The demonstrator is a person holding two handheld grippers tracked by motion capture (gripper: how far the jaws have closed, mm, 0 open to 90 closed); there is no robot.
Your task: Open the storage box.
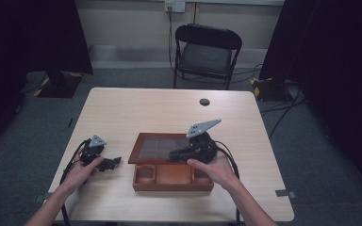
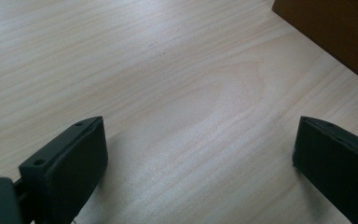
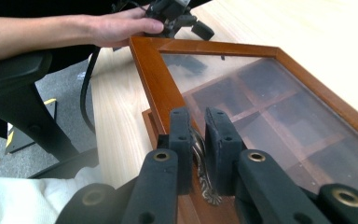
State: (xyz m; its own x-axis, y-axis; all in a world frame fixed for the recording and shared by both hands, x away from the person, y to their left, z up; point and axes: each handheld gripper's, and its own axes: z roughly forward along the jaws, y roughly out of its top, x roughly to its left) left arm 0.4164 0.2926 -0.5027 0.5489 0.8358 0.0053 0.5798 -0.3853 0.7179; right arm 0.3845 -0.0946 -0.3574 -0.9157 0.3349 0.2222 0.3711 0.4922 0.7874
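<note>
Right gripper view: the right gripper (image 3: 199, 140) is clamped on the metal latch (image 3: 200, 161) of the glass lid (image 3: 242, 84), held partly raised over the wooden box (image 1: 172, 181) (table (image 1: 136, 108) centre). At nine o'clock, the left gripper (image 2: 200, 158) is spread wide, empty.

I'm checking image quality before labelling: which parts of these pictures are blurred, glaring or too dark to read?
High view: the black curtains at both sides are near featureless, while the table is evenly lit. Left gripper view: the fingers are soft and out of focus. Right gripper view: the lid's glass pane carries a milky glare that dims the compartments beneath, and the nearest gripper parts are blurred.
</note>
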